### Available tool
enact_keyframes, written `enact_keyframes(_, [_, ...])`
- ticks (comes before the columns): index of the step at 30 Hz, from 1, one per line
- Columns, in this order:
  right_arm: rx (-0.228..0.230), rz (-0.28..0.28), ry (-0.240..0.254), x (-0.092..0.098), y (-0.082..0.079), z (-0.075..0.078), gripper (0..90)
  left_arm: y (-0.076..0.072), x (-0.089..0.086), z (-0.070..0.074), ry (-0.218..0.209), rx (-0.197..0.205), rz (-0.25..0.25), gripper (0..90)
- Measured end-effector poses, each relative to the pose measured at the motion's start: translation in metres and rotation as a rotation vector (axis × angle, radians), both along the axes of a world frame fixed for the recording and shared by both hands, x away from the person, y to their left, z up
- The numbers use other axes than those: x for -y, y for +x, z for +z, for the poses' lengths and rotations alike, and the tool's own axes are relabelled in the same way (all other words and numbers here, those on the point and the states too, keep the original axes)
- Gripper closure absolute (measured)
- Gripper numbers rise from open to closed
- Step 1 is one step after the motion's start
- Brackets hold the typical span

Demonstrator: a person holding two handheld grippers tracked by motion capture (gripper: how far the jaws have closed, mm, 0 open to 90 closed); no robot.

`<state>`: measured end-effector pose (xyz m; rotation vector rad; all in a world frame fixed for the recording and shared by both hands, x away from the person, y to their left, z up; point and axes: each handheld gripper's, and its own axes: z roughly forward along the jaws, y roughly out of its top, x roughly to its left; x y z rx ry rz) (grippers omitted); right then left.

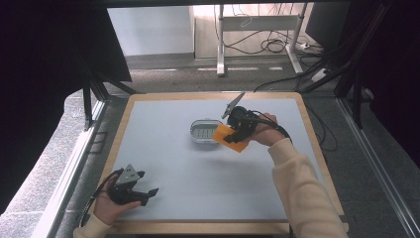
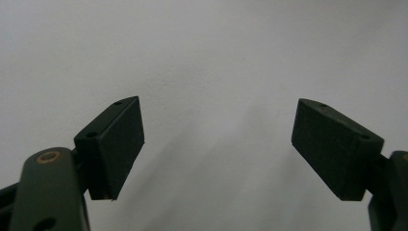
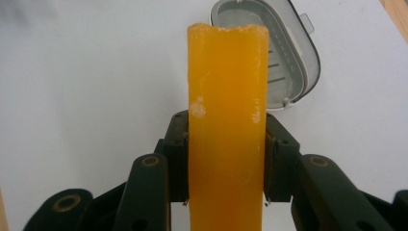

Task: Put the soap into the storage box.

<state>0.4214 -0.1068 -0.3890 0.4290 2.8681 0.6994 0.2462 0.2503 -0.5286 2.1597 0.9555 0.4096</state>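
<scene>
Near the centre of the grey table (image 1: 163, 163), the right gripper (image 1: 234, 135) holds an orange soap bar (image 1: 230, 137) just beside a small grey soap dish (image 1: 203, 132). In the right gripper view the bar (image 3: 227, 120) stands on edge between the two jaws, which press flat against its broad faces; its far end overlaps the rim of the dish (image 3: 293, 57), whose ribbed floor is bare. The step in hand appears to be carrying the bar to the dish. The next move would call for bringing the bar over the dish opening, tilting it to lie flat on the ribs, lowering it, and only then spreading the jaws; a release made too early could let the bar tip over the rim. The right forearm, in a cream sleeve (image 1: 302, 188), reaches forward and inward from the table's near right, the hand turned so the gripper points leftward toward the dish. The left gripper (image 1: 143, 191) rests at the near left corner, well apart from the work; the left gripper view shows its jaws spread wide over bare table, gripping nothing.
</scene>
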Motion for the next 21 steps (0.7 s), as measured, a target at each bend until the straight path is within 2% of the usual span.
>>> enact_keyframes(21, [0.013,0.029,-0.038,-0.029,0.017,-0.001,61.7,0.0,-0.002,0.001,-0.006,0.004,-0.001,18.9])
